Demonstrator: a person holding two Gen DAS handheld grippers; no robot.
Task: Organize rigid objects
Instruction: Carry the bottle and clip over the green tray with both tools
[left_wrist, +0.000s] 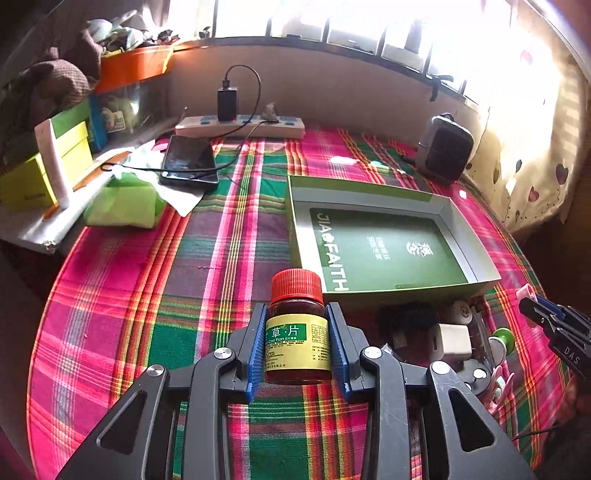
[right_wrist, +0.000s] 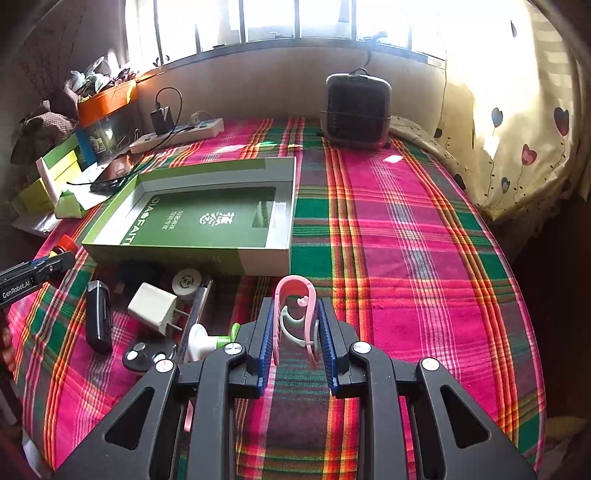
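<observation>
Left tongs (left_wrist: 298, 343) pinch the pill bottle (left_wrist: 297, 328) at its label, below the cap: rigid, light, slick-walled. Right tongs (right_wrist: 295, 332) pinch the springy pink clip (right_wrist: 293, 295). Green box (right_wrist: 258, 254) lies at 11 o'clock.

Each camera sits just behind its own gripper and looks forward and steeply down along the fingers at a plaid cloth (left_wrist: 147, 295), facing the window wall. The left view stands left of the green box (left_wrist: 388, 236); the right view stands to its right. Both share the box, the power strip (right_wrist: 177, 134), the heater (right_wrist: 356, 110), and each catches the other gripper at its edge.
</observation>
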